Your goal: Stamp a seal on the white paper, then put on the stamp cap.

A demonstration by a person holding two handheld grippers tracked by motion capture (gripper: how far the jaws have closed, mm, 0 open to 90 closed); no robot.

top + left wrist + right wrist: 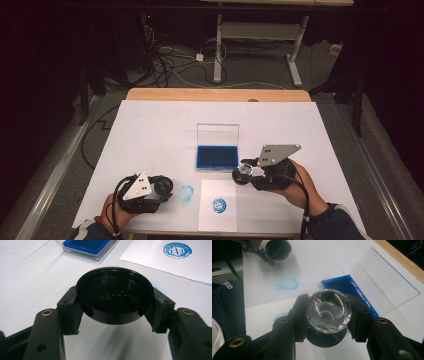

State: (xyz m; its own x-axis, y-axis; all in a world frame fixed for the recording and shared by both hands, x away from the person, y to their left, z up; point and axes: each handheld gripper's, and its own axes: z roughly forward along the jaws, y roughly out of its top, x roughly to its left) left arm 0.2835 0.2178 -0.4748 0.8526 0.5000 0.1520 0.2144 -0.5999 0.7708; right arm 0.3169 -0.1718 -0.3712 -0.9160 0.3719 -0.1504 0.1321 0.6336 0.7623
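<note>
Two hand-held grippers work over a white-covered table (150,130). At the person's left, the left gripper (159,188) is clamped on a round black cap (114,298), held just above the surface near a smudged blue ring mark (186,192). The right gripper (243,172) is clamped on a clear faceted stamp handle (329,310), poised above a white sheet of paper (217,214) that bears a round blue stamp print (218,204). Just beyond the sheet lies an open blue ink pad (217,156), its clear lid (217,134) standing upright.
</note>
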